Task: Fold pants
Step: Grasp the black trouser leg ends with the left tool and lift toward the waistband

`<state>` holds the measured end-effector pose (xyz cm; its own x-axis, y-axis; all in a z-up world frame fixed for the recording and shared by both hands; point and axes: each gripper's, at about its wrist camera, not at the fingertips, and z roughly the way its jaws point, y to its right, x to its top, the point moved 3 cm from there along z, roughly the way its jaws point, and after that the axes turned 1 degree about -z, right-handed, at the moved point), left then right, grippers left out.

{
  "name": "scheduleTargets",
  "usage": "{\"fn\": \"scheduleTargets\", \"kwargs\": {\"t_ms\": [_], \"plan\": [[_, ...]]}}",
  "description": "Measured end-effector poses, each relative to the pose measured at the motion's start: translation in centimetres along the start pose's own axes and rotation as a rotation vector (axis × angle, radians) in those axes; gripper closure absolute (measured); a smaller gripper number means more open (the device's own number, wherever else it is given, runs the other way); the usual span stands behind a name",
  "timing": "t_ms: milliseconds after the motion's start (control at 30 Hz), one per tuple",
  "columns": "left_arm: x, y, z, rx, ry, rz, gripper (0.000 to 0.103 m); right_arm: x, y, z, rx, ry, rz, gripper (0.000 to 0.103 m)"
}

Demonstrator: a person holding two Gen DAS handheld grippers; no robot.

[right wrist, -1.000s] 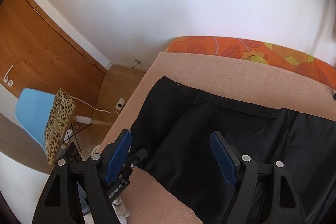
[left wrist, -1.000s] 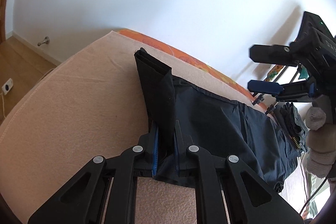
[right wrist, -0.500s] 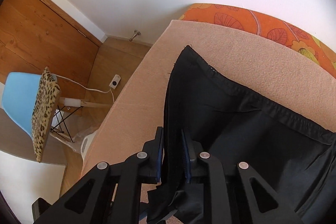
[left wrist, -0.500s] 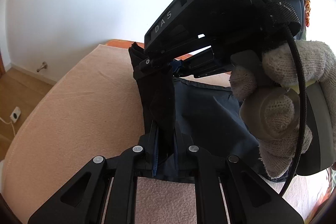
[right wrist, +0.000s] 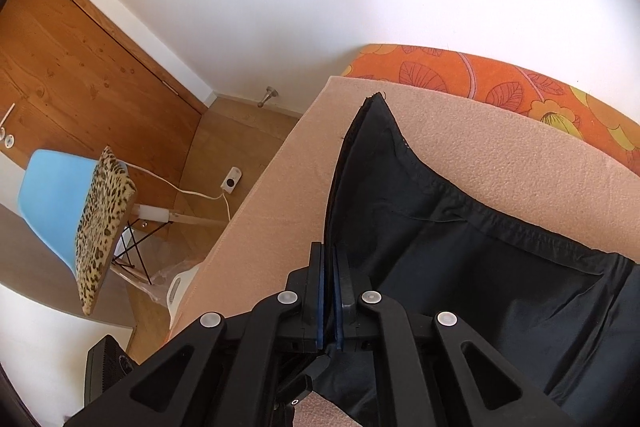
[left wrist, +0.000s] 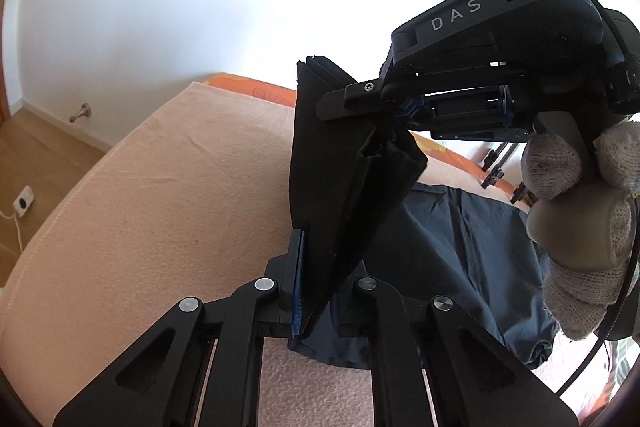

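In the left wrist view, the left gripper (left wrist: 316, 279) is seen clamped on a lifted fold of the dark pants (left wrist: 340, 187), the fabric being pinched between its blue-padded fingers (left wrist: 298, 283) and drawn upward in a taut strip. The upper part of that strip is gripped by the right gripper (left wrist: 394, 111), which is held from the right by a hand in a knitted glove (left wrist: 580, 223). The rest of the pants is spread on the peach blanket (left wrist: 160, 207) of the bed, behind and to the right of the lifted fold. A power socket block (left wrist: 23, 201) is seen on the wooden floor (left wrist: 36, 155) at the left.

In the right wrist view, the right gripper (right wrist: 329, 299) is shown closed on the hem edge of the pants (right wrist: 460, 267), with the cloth caught between its blue pads (right wrist: 320, 295). A pointed corner of fabric is raised ahead of the fingers, while the remainder lies on the blanket (right wrist: 520, 155). An orange floral mattress (right wrist: 500, 87) is seen along the wall, and a blue chair (right wrist: 52, 203) with a leopard-print cushion (right wrist: 102, 227) stands on the floor to the left.
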<state>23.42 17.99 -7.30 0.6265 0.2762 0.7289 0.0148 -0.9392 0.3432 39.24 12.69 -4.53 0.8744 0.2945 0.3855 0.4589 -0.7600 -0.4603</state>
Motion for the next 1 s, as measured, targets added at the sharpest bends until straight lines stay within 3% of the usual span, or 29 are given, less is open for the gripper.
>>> {"fn": "scheduleTargets", "kwargs": {"t_ms": [300,533,767,1000], "plan": [[3.9,8.7,-4.3,-0.117,0.086,0.128,0.096,1.4,1.7,-10.1,0.045,0.14,-0.005,0.102],[4.4,16.6,-4.5,-0.217,0.076,0.233,0.096,0.1,6.0,-17.7,0.005,0.221,0.018,0.102],[2.7,24.9,-2.4,-0.317,0.023,0.323,0.096,-2.9,12.1,-23.8,-0.062,0.258,0.059,0.102],[-0.5,32.0,1.0,-0.42,-0.068,0.339,0.096,-7.4,19.9,-28.6,-0.148,0.261,0.117,0.102]]}}
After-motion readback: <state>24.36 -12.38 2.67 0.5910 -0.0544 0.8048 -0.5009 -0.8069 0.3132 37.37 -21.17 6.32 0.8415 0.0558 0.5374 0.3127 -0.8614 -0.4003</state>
